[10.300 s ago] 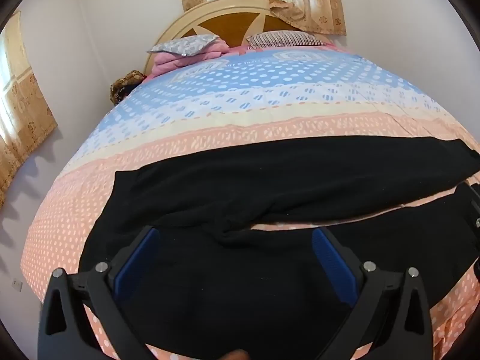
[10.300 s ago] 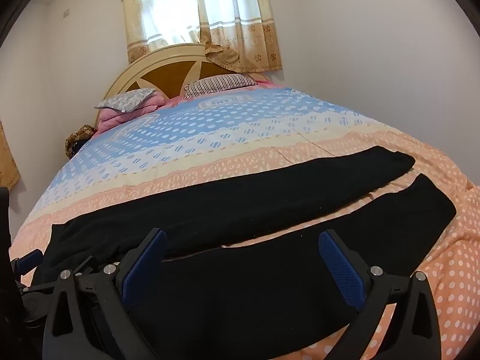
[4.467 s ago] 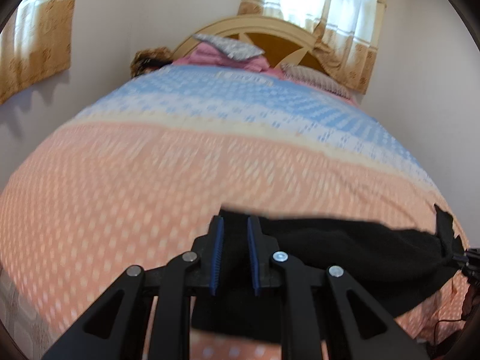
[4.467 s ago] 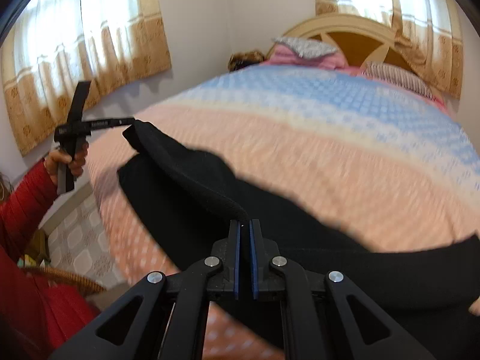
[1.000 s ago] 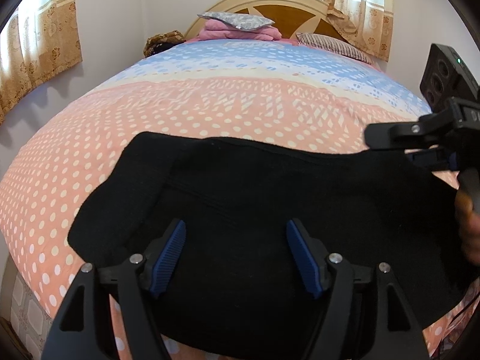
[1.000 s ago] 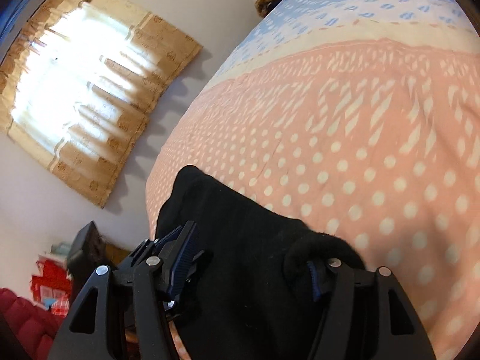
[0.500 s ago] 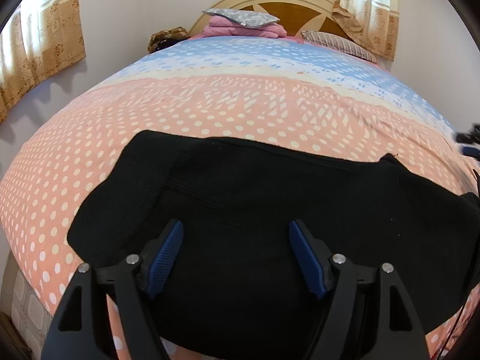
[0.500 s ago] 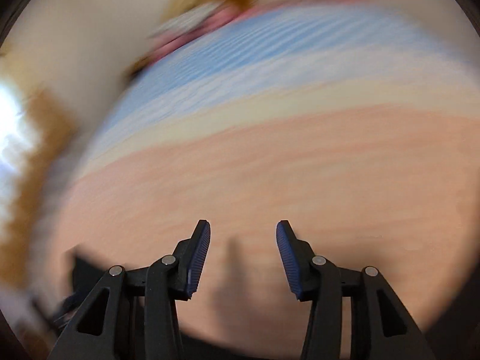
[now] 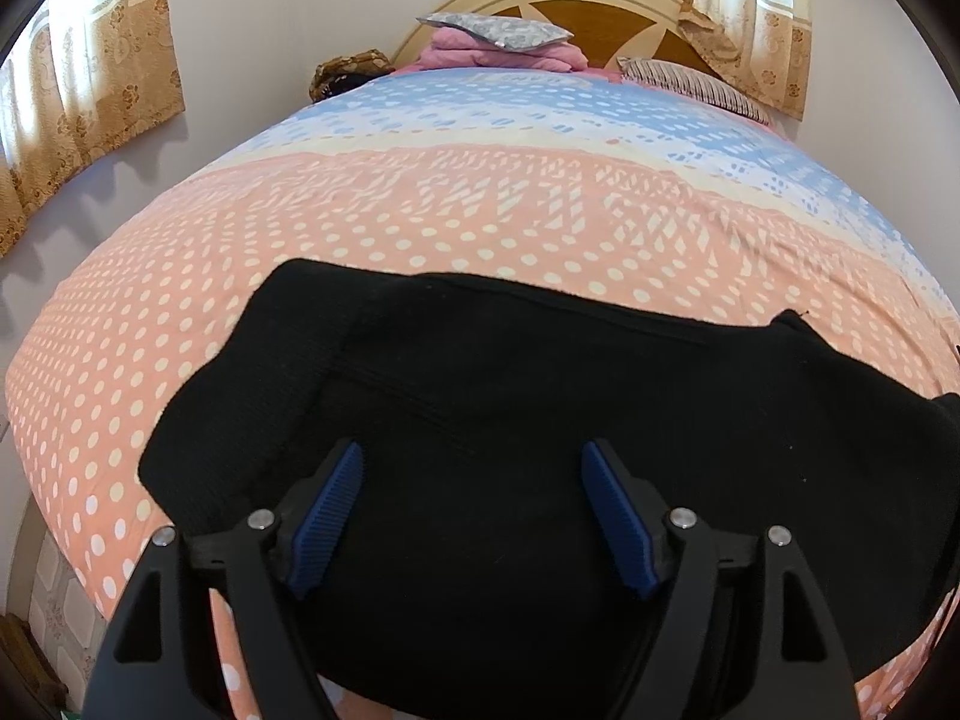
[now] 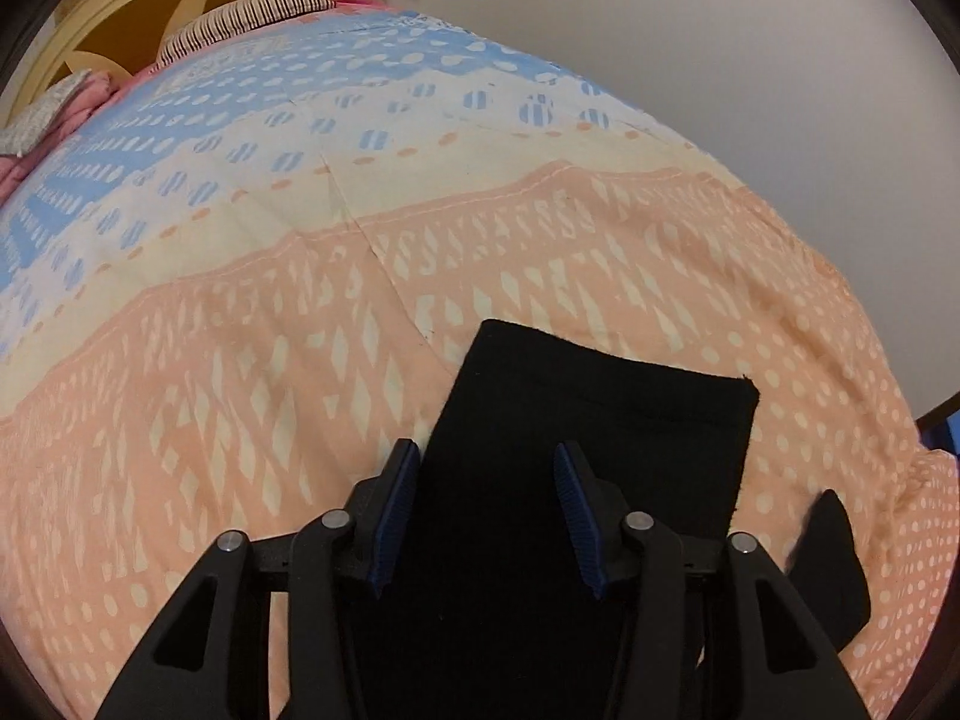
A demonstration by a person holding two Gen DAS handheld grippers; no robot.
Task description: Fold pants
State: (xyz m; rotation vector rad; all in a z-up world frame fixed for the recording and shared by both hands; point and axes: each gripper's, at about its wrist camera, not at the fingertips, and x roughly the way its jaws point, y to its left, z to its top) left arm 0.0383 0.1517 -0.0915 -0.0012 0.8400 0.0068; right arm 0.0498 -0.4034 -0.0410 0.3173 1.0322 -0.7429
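Black pants (image 9: pixel 540 420) flat on bed (image 9: pixel 420 210). Left gripper (image 9: pixel 474 510) fingers wide, empty. Right gripper (image 10: pixel 486 510) fingers closing over pant leg hem (image 10: pixel 600 384), not gripping.

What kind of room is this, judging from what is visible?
Most likely a bedroom in a home. A bed with a dotted bedspread fills the view, a wooden headboard and pillows stand at its far end, and curtains hang at the window.

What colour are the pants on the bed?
Plain black pants, best seen in the left wrist view.
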